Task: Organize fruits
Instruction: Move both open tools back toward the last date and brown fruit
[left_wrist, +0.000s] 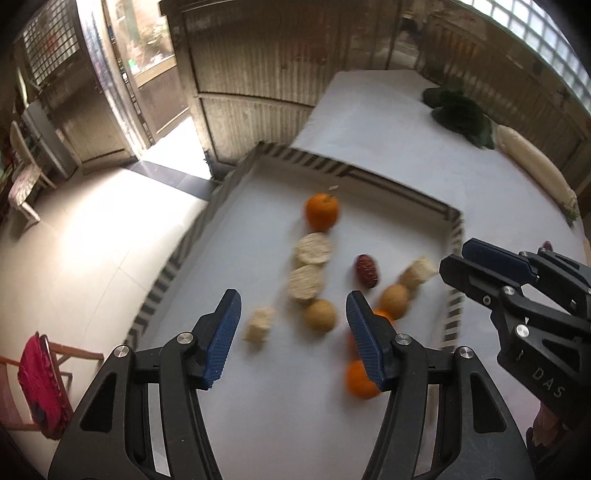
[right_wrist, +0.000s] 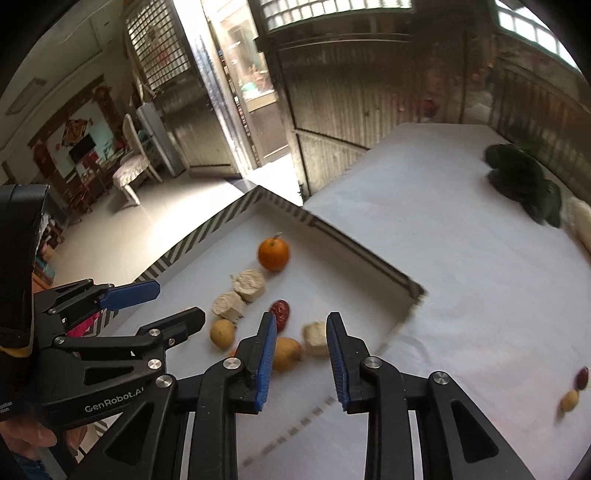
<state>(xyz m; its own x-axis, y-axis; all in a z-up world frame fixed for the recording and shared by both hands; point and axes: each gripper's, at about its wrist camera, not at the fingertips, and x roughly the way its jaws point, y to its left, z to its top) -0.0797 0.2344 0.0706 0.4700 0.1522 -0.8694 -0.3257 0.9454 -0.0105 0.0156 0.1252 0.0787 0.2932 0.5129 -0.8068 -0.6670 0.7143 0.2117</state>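
My left gripper (left_wrist: 293, 334) is spread and holds nothing above the tray (left_wrist: 306, 157). My right gripper (right_wrist: 301, 356) is slightly parted, also empty. An orange (right_wrist: 273, 253) lies in the tray.

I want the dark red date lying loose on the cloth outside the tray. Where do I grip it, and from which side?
Grip the red date across its narrow middle, coming from above: it is small and oblong, lying on the white cloth. A small tan fruit sits close beside it, so keep the fingers clear of that side.
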